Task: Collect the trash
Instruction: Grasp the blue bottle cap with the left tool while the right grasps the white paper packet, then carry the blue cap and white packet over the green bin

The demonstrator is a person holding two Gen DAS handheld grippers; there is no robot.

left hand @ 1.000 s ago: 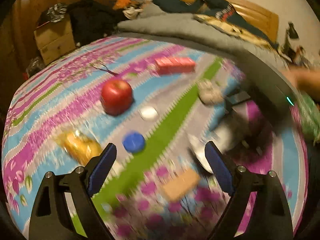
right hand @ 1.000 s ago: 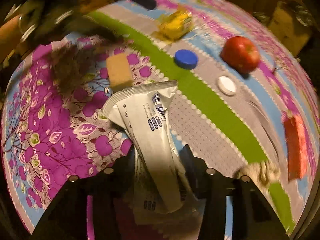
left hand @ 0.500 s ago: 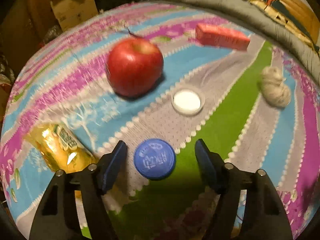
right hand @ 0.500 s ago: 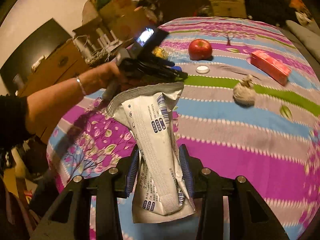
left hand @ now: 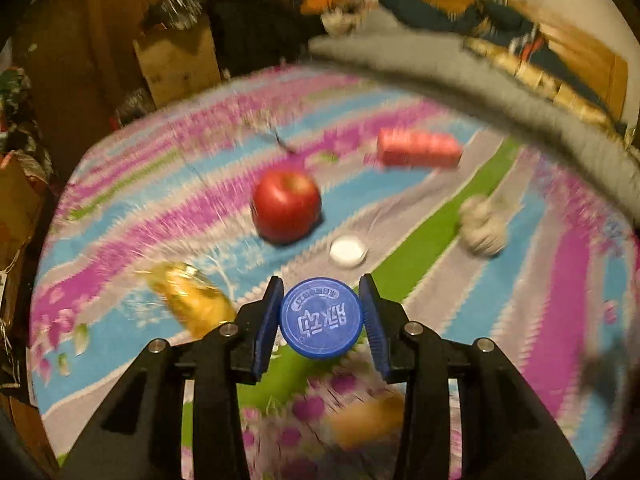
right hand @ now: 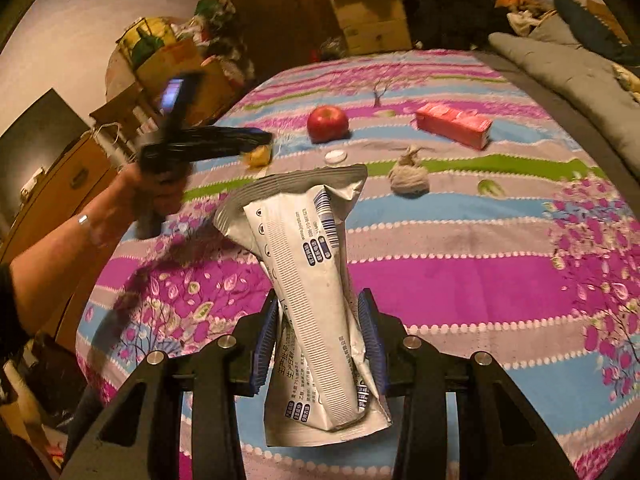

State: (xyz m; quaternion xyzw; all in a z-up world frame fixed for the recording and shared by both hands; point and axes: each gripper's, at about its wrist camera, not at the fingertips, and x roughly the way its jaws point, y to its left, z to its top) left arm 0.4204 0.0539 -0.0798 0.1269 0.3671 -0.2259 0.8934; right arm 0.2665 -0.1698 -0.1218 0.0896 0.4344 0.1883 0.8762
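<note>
My left gripper [left hand: 321, 318] is shut on a blue bottle cap [left hand: 321, 317] and holds it above the striped tablecloth [left hand: 560, 264]. My right gripper [right hand: 320, 340] is shut on a white and silver snack wrapper [right hand: 310, 280] and holds it up over the table. On the cloth lie a white cap [left hand: 348, 251], a yellow wrapper [left hand: 192, 300], a crumpled paper ball [left hand: 482, 224], a red carton [left hand: 418, 149] and a tan piece [left hand: 366, 420]. In the right wrist view the left gripper [right hand: 256, 138] shows blurred, at the table's left side.
A red apple [left hand: 286, 206] stands mid-table, also in the right wrist view [right hand: 328, 123]. A grey padded bench [left hand: 460, 68] runs along the far right edge. Cardboard boxes [right hand: 374, 20] and clutter stand beyond the table's far and left sides.
My left gripper closed on the blue cap and lifted it off the cloth. My right gripper still holds the wrapper and has shifted a little.
</note>
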